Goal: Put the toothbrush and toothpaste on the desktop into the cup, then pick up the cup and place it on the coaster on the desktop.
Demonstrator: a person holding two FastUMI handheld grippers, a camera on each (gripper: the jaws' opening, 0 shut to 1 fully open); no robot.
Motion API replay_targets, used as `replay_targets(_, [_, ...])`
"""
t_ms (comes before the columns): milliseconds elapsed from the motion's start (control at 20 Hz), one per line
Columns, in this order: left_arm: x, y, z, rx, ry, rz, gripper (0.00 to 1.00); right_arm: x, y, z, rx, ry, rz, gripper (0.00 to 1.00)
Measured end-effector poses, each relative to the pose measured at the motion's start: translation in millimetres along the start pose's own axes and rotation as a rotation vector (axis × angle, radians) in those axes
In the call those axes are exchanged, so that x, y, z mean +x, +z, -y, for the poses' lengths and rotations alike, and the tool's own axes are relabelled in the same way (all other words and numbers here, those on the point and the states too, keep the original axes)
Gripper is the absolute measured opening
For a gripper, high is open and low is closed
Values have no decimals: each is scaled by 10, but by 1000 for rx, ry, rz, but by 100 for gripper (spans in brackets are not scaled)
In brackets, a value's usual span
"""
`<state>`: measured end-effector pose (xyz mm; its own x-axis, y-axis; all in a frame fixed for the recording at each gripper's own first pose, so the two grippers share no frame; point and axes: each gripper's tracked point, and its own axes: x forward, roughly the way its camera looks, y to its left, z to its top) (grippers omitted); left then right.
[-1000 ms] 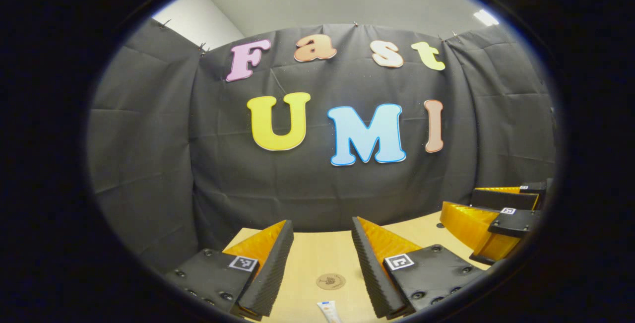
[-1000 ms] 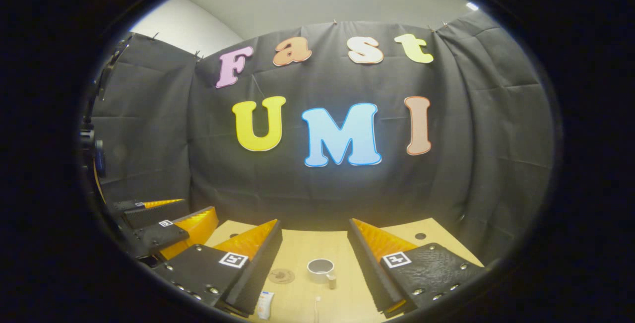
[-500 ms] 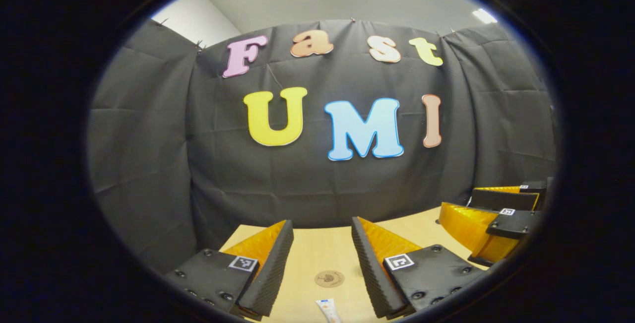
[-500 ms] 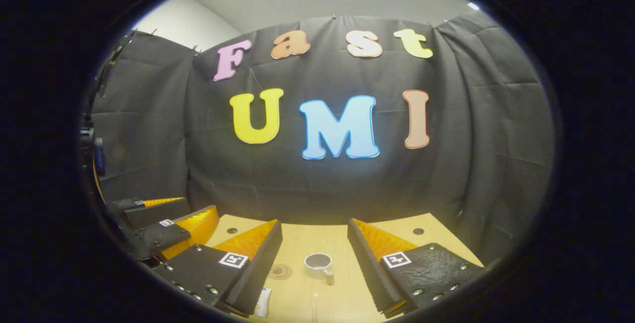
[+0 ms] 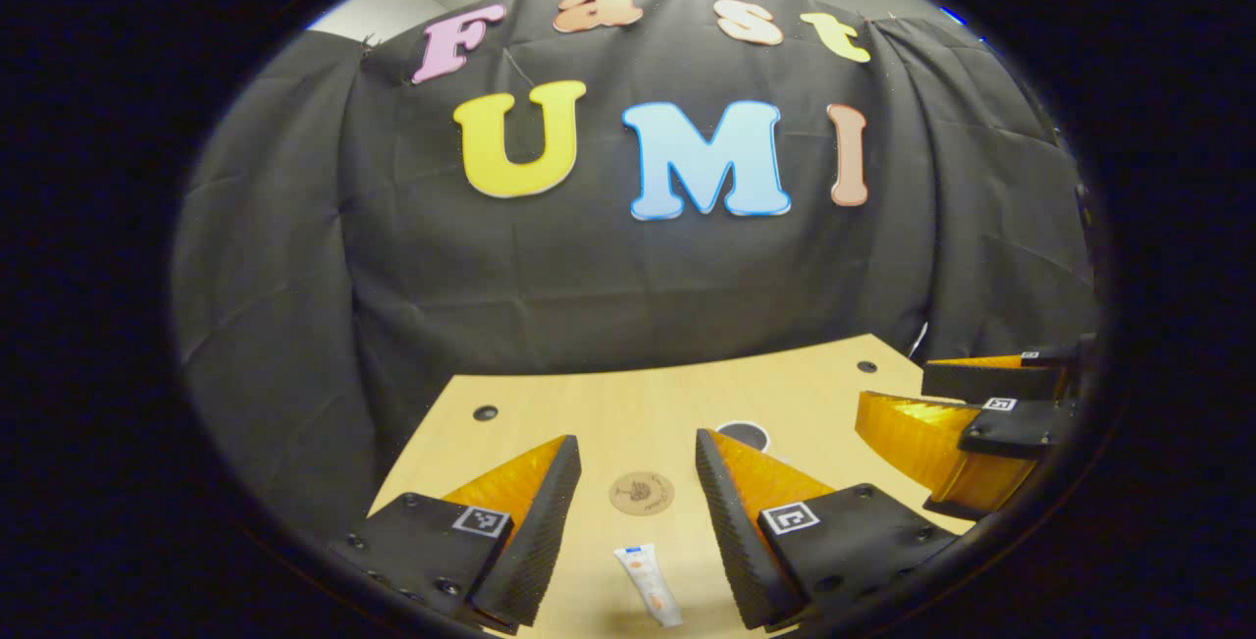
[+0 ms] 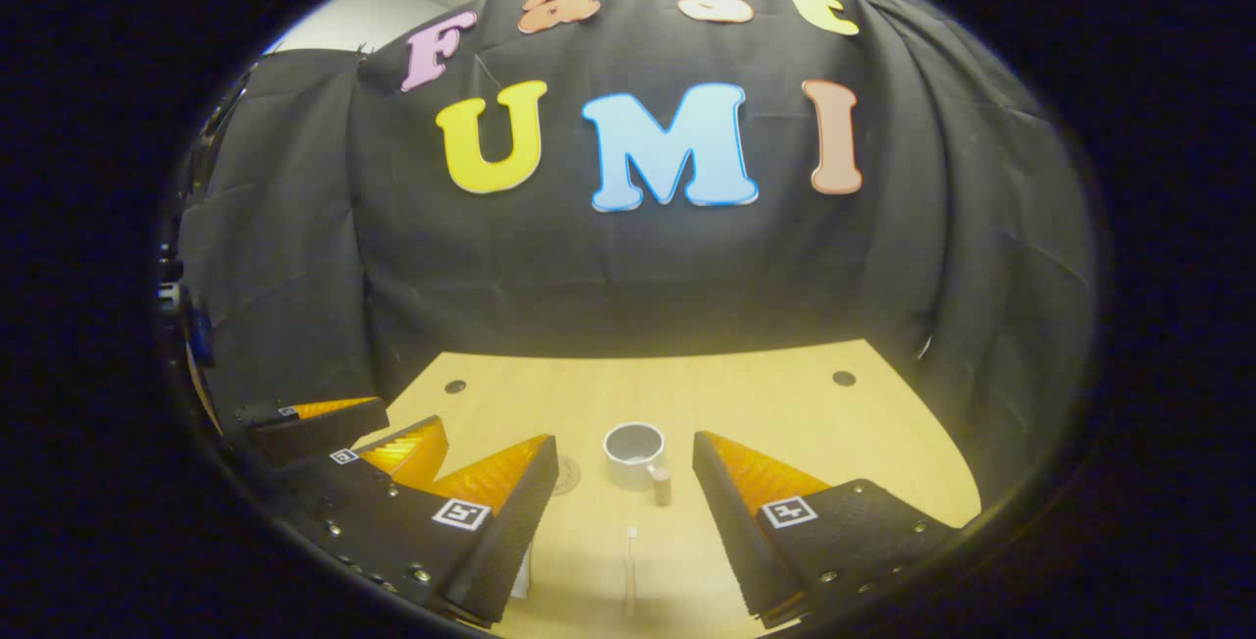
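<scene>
Both tongs are hanging wide open, gripping nothing: left tongs [image 5: 638, 467] over the toothpaste tube [image 5: 649, 584] and coaster [image 5: 642, 493], right tongs [image 6: 625, 467] facing the cup [image 6: 633, 444] and toothbrush [image 6: 630, 560] on the bench [image 6: 765, 403].

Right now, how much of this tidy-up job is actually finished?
Nothing yet. The toothpaste and toothbrush lie flat on the desktop, and the cup stands empty beside the coaster. The left claw and right claw hover open. All steps remain.
</scene>
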<state>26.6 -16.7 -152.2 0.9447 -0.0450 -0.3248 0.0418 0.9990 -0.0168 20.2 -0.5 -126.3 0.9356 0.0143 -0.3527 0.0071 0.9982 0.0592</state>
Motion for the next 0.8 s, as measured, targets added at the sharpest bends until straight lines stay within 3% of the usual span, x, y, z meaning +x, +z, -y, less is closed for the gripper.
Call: replay_targets(800, [496,-2209,29,-166,-53,-561,78,512,-1709,-8,20,15,-511,85])
